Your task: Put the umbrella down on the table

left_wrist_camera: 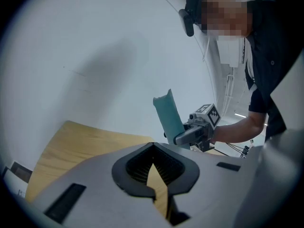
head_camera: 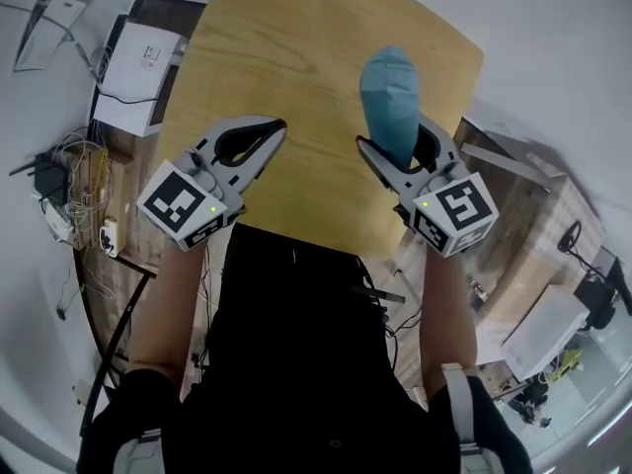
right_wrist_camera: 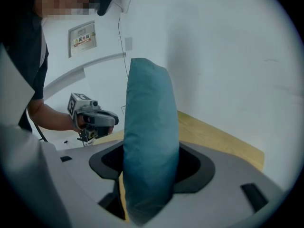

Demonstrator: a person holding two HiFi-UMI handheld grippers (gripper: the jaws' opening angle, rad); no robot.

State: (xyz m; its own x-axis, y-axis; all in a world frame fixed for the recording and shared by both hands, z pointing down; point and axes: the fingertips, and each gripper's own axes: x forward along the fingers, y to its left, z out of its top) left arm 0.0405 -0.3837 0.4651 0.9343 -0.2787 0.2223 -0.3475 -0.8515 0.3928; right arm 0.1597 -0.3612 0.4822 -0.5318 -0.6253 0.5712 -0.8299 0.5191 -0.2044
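Right gripper [head_camera: 395, 144], head view: jaws clamped on the folded teal umbrella [head_camera: 388, 92], which sticks up out of them toward the camera. It sits over the near right part of the wooden table [head_camera: 296, 57], not lying on it. Left gripper [head_camera: 262, 131] is over the table's near left edge, tips together, empty. The two grippers are well apart.

Left gripper view: left gripper [left_wrist_camera: 153, 148] has its jaws met at the tips with nothing between them; only bare table [left_wrist_camera: 76, 141] shows through the slit. Beyond it, the right gripper [left_wrist_camera: 183, 136] holds the umbrella [left_wrist_camera: 167, 113] near upright, slightly tilted, clear of the tabletop.

Right gripper view: right gripper [right_wrist_camera: 152, 148] is closed on the umbrella [right_wrist_camera: 149, 127], whose fabric fills the gap between the pads. Table [right_wrist_camera: 213, 137] lies behind it. Left gripper [right_wrist_camera: 102, 118] is off to the side, held in a hand.
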